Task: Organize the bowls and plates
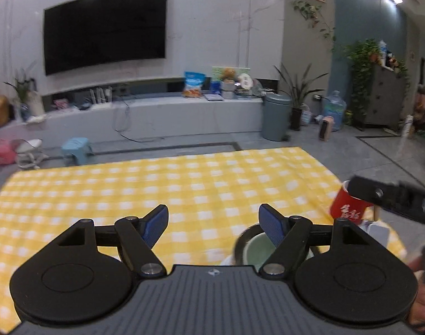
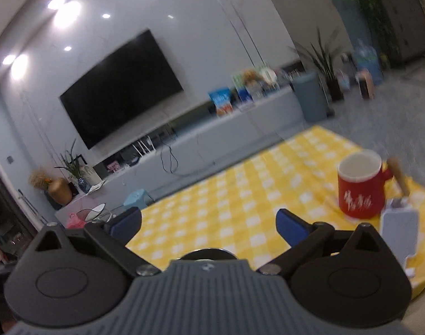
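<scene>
In the left wrist view my left gripper (image 1: 213, 224) is open and empty above the yellow checked tablecloth (image 1: 184, 189). A pale green bowl (image 1: 258, 249) nested in a metal bowl sits just under its right finger. The right gripper's black body (image 1: 391, 198) enters from the right edge. In the right wrist view my right gripper (image 2: 209, 223) is open and empty. A dark round rim (image 2: 208, 252) shows just below it, mostly hidden by the gripper body.
A red mug with white writing (image 2: 357, 188) stands on the cloth at the right, also in the left wrist view (image 1: 348, 208). A white cleaver with a wooden handle (image 2: 398, 223) lies beside it. Beyond the table are a TV wall, a grey bin (image 1: 275, 117) and a blue stool (image 1: 75, 150).
</scene>
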{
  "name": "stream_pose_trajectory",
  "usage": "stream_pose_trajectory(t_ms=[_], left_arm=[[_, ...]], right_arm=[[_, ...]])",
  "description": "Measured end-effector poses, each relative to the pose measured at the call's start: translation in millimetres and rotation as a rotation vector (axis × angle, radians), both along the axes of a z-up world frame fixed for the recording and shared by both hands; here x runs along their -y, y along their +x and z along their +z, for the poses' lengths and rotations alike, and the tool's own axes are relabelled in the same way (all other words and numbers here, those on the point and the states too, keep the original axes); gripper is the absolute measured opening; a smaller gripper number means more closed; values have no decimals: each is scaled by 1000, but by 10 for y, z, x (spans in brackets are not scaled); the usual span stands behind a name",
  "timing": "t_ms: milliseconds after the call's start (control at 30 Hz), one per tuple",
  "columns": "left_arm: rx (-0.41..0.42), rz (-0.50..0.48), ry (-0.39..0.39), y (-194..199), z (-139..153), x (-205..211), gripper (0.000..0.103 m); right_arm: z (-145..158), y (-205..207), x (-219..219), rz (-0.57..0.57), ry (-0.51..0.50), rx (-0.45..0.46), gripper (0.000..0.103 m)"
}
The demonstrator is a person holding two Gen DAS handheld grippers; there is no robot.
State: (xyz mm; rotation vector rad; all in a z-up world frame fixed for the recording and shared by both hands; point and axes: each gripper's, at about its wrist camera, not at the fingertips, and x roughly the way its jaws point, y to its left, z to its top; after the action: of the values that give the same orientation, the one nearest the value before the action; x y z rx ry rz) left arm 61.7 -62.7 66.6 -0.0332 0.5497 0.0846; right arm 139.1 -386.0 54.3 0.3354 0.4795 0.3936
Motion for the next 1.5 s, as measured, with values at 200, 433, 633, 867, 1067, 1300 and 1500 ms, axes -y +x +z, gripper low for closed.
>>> stream_pose_trajectory(t_ms=[200, 433, 633, 867, 1067, 1300, 1500], left_arm=[[-63, 77, -31, -265, -99, 9, 85], [-141, 85, -27, -527, -294, 42, 82], [-179, 84, -30, -681, -392, 100, 84], [-207, 60, -43, -723, -457, 156, 84], [-198, 64, -24, -758, -434, 183, 84], [-202, 70, -32, -791, -390, 157, 86], [-200, 67, -50, -789, -391, 143, 86]], right_arm=[[-113, -355, -310, 25, -305, -78, 100], [-393, -683, -490, 112, -386, -185, 100], [-381, -870, -576, 130, -394, -184, 100], [-457, -962, -567, 139, -373, -227, 100], [-440, -990, -563, 138, -369, -225, 100], [-399, -1024, -581, 142, -370, -211, 100], [-397, -1027, -575, 138, -370, -201, 100]])
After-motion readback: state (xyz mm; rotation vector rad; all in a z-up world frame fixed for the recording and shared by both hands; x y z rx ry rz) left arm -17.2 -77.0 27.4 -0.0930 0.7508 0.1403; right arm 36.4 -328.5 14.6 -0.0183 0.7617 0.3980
